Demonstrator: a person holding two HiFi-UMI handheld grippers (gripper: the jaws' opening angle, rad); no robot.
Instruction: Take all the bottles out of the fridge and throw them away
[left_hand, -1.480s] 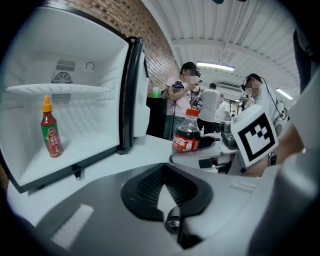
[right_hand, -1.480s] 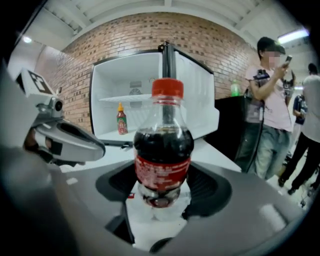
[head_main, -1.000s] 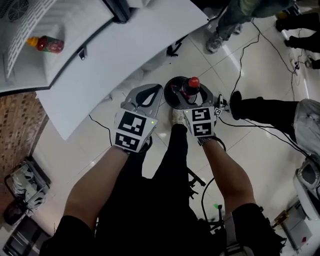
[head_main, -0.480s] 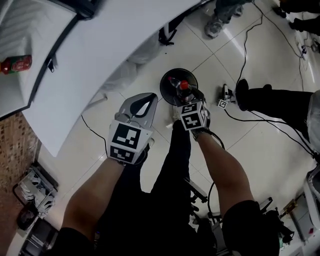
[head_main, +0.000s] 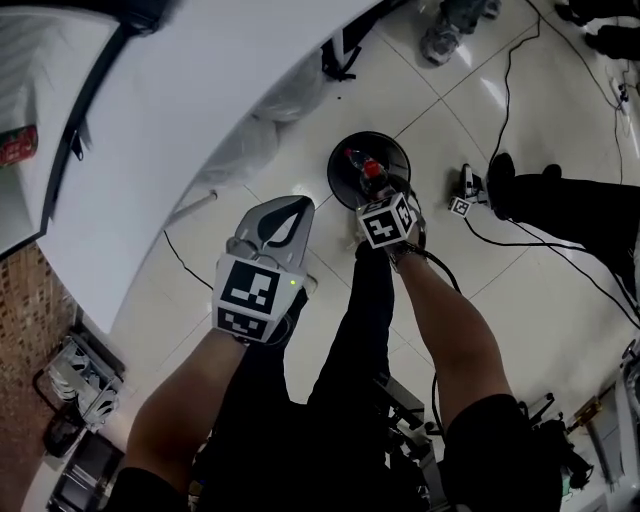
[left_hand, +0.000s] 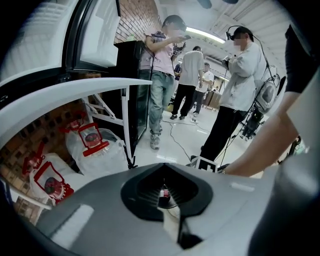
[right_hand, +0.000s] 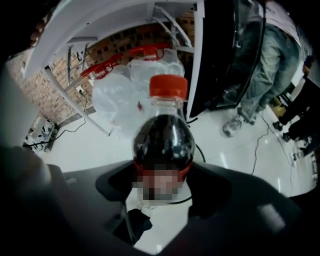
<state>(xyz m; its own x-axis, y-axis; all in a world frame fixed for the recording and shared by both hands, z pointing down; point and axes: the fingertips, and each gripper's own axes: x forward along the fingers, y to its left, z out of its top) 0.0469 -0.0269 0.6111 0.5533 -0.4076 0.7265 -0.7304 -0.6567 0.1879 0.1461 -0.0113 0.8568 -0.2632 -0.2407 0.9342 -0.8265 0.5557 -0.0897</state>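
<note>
The right hand-held gripper (right_hand: 160, 187), jaws spread wide, is clamping a red-capped cola bottle (right_hand: 163, 142) over the black bin (head_main: 338, 158) on the floor, so this one looks nearly thrown away. The left hand-held gripper (left_hand: 164, 167) is hanging closed and empty. At far left, what looks like another red bottle (head_main: 12, 146) is waiting in the fridge (head_main: 40, 80).
</note>
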